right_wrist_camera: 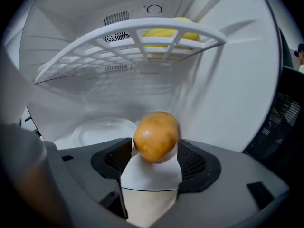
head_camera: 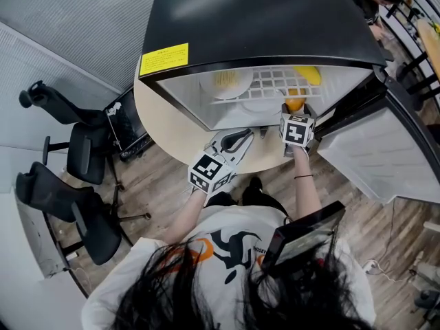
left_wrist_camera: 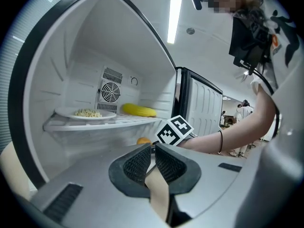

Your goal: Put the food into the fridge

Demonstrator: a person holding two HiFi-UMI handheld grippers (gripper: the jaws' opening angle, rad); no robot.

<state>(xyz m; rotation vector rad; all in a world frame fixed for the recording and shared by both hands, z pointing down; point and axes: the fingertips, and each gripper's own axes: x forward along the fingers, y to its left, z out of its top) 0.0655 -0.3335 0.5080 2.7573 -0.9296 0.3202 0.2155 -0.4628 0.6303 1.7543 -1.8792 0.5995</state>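
My right gripper is shut on a brown potato, held inside the lower part of the small fridge, under the white wire shelf. The potato also shows in the head view just beyond the right gripper. A white plate lies on the fridge floor to the left of the potato. On the shelf sit a yellow corn cob and a plate of noodles. My left gripper is shut and holds nothing, at the fridge's front opening.
The fridge door stands open to the right. The fridge sits on a round beige table. Black office chairs stand on the wooden floor to the left. A fan grille is on the back wall.
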